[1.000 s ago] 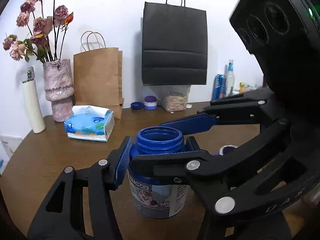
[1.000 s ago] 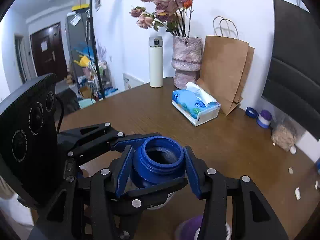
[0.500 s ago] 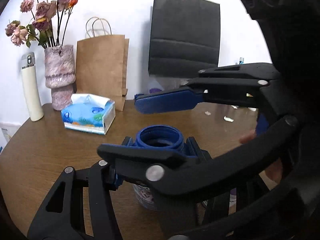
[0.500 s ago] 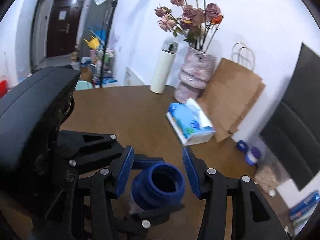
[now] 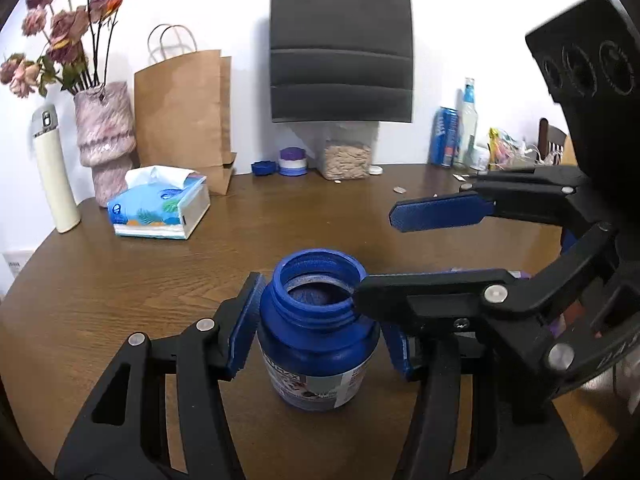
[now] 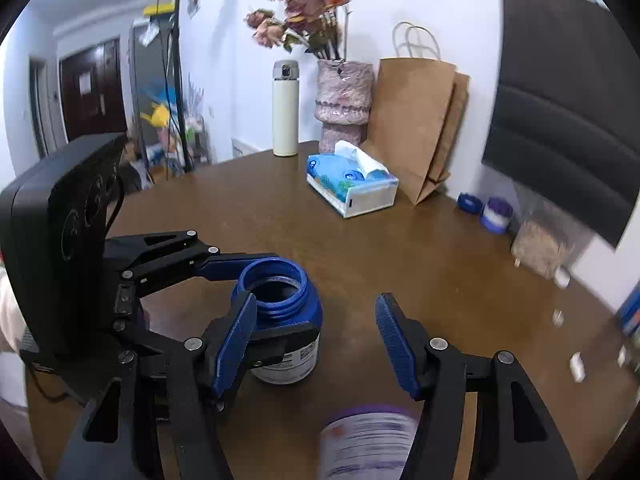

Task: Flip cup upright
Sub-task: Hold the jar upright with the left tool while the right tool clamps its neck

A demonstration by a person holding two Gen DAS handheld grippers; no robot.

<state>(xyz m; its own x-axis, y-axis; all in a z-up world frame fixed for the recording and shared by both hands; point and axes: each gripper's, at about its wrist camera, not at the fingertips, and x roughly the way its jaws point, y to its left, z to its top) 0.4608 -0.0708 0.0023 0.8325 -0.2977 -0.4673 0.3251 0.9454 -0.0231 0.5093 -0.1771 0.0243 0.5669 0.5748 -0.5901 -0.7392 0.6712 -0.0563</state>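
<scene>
Blue plastic jar [image 5: 318,336] with printed label stood upright, mouth open, on round brown wooden table [image 5: 120,276]. Left gripper [image 5: 320,334] bracketed it, blue pads just beside its shoulders; contact unclear. Right gripper [image 6: 316,340] gaped wide, jar just beside its left pad. Blue tissue box [image 5: 160,208] and brown paper bag [image 5: 184,108] sat well behind.

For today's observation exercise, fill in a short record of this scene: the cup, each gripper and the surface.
cup: blue jar, upright, mouth open, no lid
resting on: brown wooden table
left gripper: fingers either side of the jar; contact unclear
right gripper: fingers wide apart, jar off to their left
task state: cup stands upright
</scene>
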